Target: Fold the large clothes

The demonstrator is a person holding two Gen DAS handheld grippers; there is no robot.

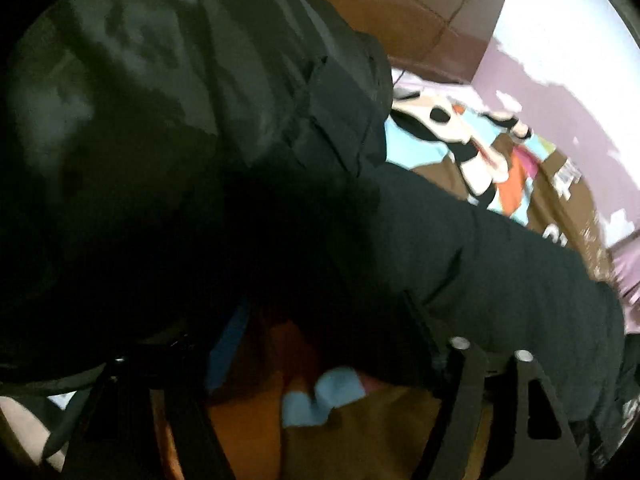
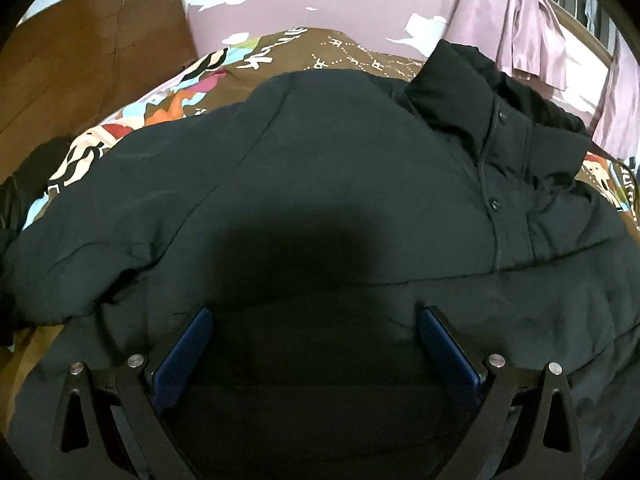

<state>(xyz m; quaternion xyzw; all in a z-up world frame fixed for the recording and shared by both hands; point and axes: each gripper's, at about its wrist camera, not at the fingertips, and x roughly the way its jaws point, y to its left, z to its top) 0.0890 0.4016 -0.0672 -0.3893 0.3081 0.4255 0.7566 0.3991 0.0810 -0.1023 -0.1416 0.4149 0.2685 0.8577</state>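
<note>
Sprawling on cartoon bedspread [image 2: 352,56], puffy black jacket [image 2: 320,160]; R tongs [image 2: 316,316] wide, empty; L tongs [image 1: 324,312]: grip unclear.

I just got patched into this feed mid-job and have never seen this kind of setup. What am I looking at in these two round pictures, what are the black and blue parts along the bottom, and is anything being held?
There is no robot arm here. A person carries a hand-held two-finger gripper in each hand, and each gripper has a wide-angle camera looking out along its fingers, so the pictures are round and bent.

The right wrist view shows the right gripper from behind: black linkages and two blue fingers standing apart over a big dark padded jacket. Nothing is pinched there; it is open.

The jacket lies spread on a bed with a colourful cartoon bedspread. A wooden headboard and a lilac curtain stand behind.

The left wrist view is dark and blurred. Jacket fabric bulges close to the lens, and the left gripper is only partly visible, so I cannot tell whether it holds anything.
</note>
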